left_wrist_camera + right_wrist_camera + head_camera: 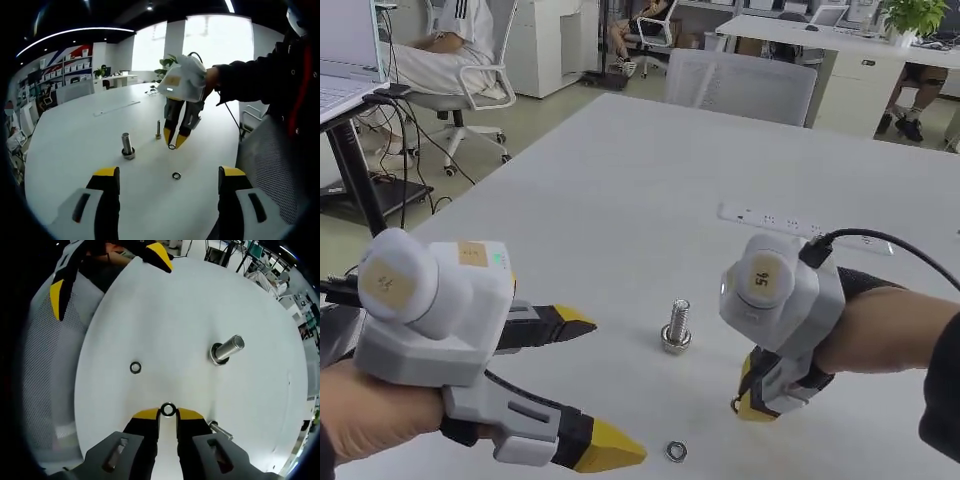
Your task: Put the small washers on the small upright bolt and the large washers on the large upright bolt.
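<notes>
Steel, small and ring-shaped, one washer [167, 409] is pinched between the yellow fingertips of the right gripper [167, 415]. Its jaws are pressed onto the ring and point down at the white table [620, 200]. The small upright steel bolt [158, 129] stands just beside that gripper's tips. The large upright threaded steel bolt [677, 323] stands toward the table edge nearest the person, between the two grippers and apart from both. A second small steel washer [676, 451] lies flat on the table, closer to that edge, near one yellow tip of the left gripper [595, 385]. The left gripper's jaws are spread wide and hold nothing.
</notes>
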